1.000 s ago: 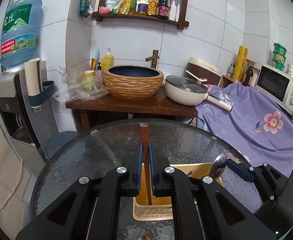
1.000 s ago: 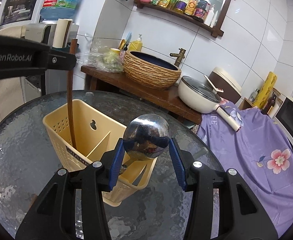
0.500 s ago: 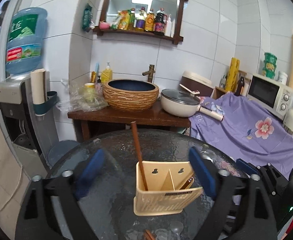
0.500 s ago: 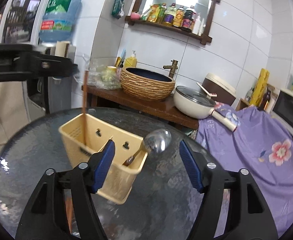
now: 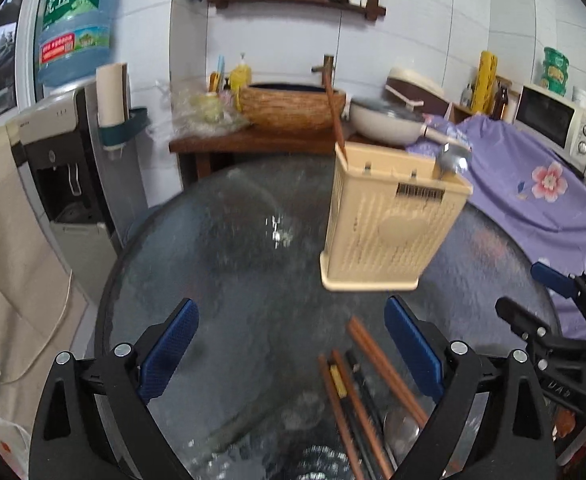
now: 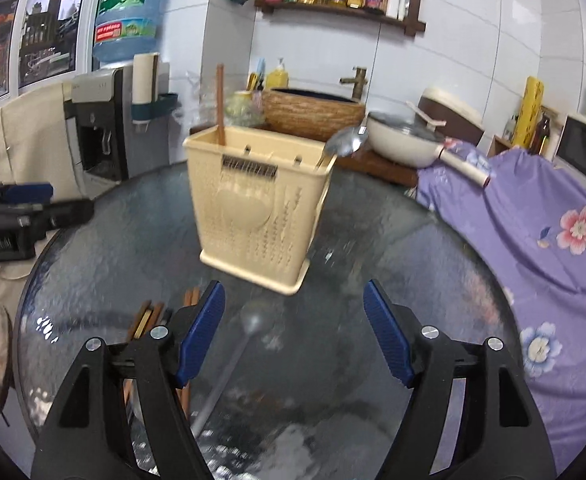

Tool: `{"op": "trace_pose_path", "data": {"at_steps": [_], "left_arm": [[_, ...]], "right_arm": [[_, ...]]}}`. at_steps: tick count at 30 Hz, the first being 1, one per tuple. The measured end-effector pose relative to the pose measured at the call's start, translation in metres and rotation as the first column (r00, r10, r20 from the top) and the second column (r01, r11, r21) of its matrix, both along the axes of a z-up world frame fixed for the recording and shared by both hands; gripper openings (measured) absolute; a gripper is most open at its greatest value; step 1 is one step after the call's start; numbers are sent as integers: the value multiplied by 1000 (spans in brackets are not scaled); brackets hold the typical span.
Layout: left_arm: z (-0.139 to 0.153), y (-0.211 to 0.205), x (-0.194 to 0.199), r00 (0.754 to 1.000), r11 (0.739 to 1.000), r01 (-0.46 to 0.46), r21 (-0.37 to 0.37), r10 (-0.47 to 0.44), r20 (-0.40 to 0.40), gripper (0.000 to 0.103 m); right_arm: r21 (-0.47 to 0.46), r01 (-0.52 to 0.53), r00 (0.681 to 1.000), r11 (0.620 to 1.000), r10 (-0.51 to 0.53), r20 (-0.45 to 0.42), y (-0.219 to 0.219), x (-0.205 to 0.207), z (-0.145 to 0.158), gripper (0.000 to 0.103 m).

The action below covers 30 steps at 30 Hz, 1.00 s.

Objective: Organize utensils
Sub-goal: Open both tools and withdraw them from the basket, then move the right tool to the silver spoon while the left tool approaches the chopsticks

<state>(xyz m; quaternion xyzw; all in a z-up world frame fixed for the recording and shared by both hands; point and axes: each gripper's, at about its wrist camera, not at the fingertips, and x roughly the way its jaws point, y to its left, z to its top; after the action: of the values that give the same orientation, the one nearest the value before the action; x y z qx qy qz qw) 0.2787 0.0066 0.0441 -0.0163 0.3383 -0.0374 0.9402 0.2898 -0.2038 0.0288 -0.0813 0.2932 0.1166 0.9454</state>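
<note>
Two handheld grippers share one build: the left gripper and the right gripper each have matte black angular frames, silver round screw heads at the joints, and blue finely ribbed pads lining the inner faces of both fingers.

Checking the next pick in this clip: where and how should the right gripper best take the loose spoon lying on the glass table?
Probably mid-handle. The spoon lies flat on the glass table, bowl toward the utensil holder, thin handle running back toward the open right gripper. Come from above, jaws straddling the handle crosswise. The chopsticks lie just left, so stay clear of them.
</note>
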Motion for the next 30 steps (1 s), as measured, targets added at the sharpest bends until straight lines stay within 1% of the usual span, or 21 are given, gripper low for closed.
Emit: {"op": "trace_pose_path", "data": {"at_steps": [2,4,5,7,8,10,13,15,19,23,25,27,28,29,30], "left_arm": [[-12,0,-5,1000,1000,3,16,-3,-26,87],[-23,2,-9,998,1000,7,13,-6,-58,81],[-27,3,-11,998,1000,9,8,-8,-70,80],[-35,4,-14,995,1000,16,3,-16,-95,72],[-40,3,-15,994,1000,19,8,-18,-107,69],[-49,4,-16,991,1000,19,13,-17,-136,59],[-63,5,-18,983,1000,23,-17,-26,-180,51],[-69,4,-19,981,1000,28,-10,-29,-193,48],[-77,4,-19,976,999,35,-10,-36,-214,43],[-80,2,-19,974,999,36,-7,-36,-223,42],[-82,3,-19,973,999,38,-12,-40,-227,42],[-82,3,-18,973,999,37,-11,-38,-228,42],[-82,3,-17,973,999,38,-11,-39,-229,41],[-83,3,-16,972,999,40,-14,-42,-232,40],[-84,2,-15,971,999,42,-15,-45,-235,37]], "right_arm": [[24,-27,999,999,28,-32,2,-6,-10,72],[35,-75,996,997,76,-48,7,-14,-17,72],[38,-123,990,992,125,-64,12,-19,-23,72],[46,-192,977,980,195,-86,21,-27,-31,72],[43,-223,969,974,226,-96,26,-31,-36,72],[28,-269,956,963,271,-116,35,-38,-46,71],[29,-316,938,948,317,-144,46,-43,-59,69],[25,-339,928,941,339,-153,52,-45,-64,66],[5,-392,905,920,386,-181,64,-45,-72,65],[-4,-419,888,908,409,-211,71,-39,-78,62],[8,-440,873,898,430,-232,73,-35,-81,61],[9,-440,870,898,429,-244,74,-31,-83,61],[12,-442,867,897,430,-250,75,-29,-84,60],[18,-446,863,895,435,-257,75,-28,-85,56],[23,-449,859,893,439,-263,75,-27,-86,54]]}}
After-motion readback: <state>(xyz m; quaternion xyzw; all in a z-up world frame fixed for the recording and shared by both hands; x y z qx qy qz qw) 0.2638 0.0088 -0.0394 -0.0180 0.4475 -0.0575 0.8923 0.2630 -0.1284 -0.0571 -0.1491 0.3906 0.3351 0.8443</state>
